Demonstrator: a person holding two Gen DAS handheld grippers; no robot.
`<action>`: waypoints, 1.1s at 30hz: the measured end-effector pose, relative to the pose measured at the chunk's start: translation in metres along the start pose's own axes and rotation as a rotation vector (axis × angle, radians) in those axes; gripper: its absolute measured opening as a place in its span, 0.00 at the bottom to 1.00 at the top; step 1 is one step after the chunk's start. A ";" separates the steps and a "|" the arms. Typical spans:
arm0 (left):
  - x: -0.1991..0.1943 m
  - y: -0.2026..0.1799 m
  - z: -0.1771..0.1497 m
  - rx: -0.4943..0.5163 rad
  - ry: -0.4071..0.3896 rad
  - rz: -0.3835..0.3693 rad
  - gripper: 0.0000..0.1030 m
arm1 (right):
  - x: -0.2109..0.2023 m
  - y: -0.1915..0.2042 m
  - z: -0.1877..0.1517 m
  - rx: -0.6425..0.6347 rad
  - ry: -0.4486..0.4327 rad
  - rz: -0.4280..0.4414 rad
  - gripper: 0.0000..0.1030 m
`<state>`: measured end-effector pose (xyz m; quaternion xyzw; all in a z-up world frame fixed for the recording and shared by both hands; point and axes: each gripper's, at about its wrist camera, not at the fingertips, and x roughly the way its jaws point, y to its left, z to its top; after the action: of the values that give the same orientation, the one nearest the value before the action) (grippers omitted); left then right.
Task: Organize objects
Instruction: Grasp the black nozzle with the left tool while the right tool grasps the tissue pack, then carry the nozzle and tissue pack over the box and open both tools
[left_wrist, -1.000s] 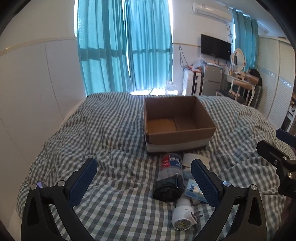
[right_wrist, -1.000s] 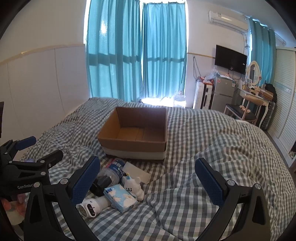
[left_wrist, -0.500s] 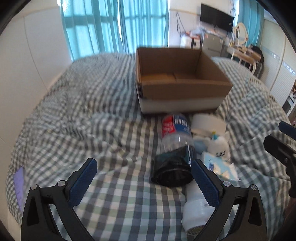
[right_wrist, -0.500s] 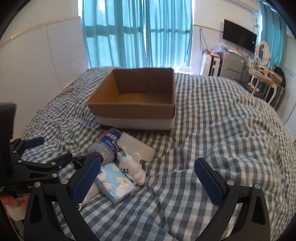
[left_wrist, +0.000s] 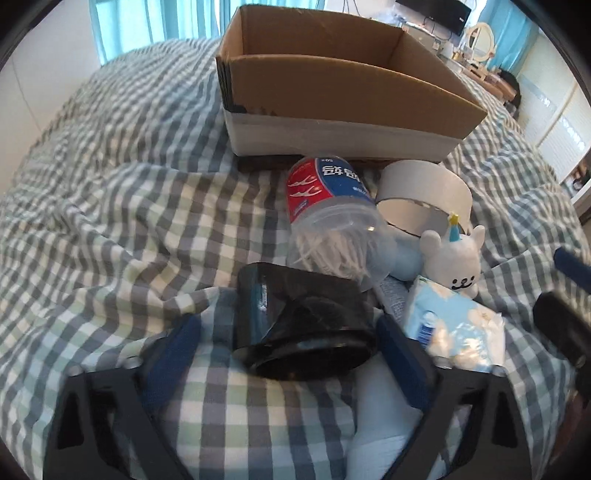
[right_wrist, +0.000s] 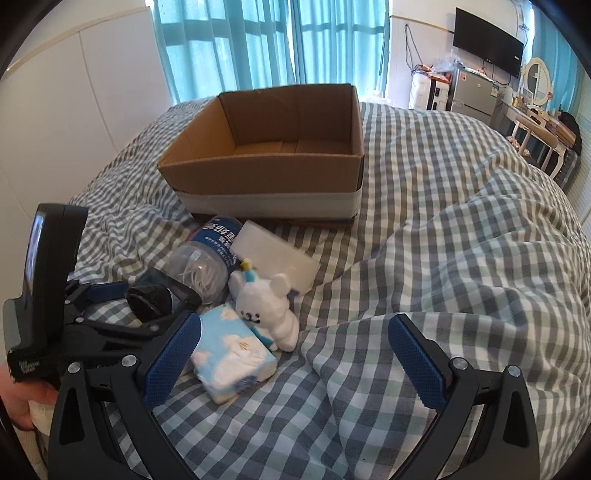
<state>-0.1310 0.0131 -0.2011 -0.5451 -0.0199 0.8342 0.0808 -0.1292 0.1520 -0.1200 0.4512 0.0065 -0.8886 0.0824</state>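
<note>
Left wrist view: the left gripper (left_wrist: 288, 343) points steeply down at a checked grey, white and pale-green duvet (left_wrist: 110, 221), its 2 blue-padded fingers (left_wrist: 173, 350) straddling a glossy black cylindrical object (left_wrist: 301, 325) that lies on its side at 12 o'clock from the tool. The jaws have just been closing; the right-hand pad sits against the black object's edge, while a strip of duvet shows between the left-hand pad and the object, so the grip is not yet made. A clear plastic jar with a red-and-blue label (left_wrist: 328, 206), holding white stick-like contents, lies just beyond the black object and touches it. At 1 o'clock sit a white tape roll (left_wrist: 424, 192), a small white plush bear with a party hat (left_wrist: 452, 258) and a blue-and-white cloud-print tissue pack (left_wrist: 454, 325). An open brown cardboard box with a white band round its base (left_wrist: 343, 96) stands farther off at 12 o'clock.

Right wrist view: the right gripper (right_wrist: 295, 354) hangs over bare duvet with its jaws spread wide and nothing between them. The tissue pack (right_wrist: 232, 354) lies just beside its left finger at 10 o'clock, the bear (right_wrist: 266, 302) behind it, the jar (right_wrist: 207, 262) and a flat white block (right_wrist: 277, 258) nearer the box (right_wrist: 273, 170). At 9 o'clock the left gripper (right_wrist: 147, 302) reaches around the black object (right_wrist: 151, 295), held by a hand (right_wrist: 22, 406).
</note>
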 end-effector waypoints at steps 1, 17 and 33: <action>0.001 0.001 0.000 -0.003 0.004 -0.012 0.72 | 0.002 0.002 0.000 -0.006 0.006 -0.001 0.99; -0.046 0.025 -0.003 -0.017 -0.111 0.081 0.62 | 0.034 0.046 -0.006 -0.146 0.139 0.132 0.91; -0.049 0.027 -0.011 -0.005 -0.117 0.071 0.62 | 0.044 0.053 -0.009 -0.137 0.171 0.112 0.56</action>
<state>-0.1049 -0.0214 -0.1646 -0.4960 -0.0074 0.8670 0.0483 -0.1394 0.0945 -0.1568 0.5183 0.0487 -0.8383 0.1618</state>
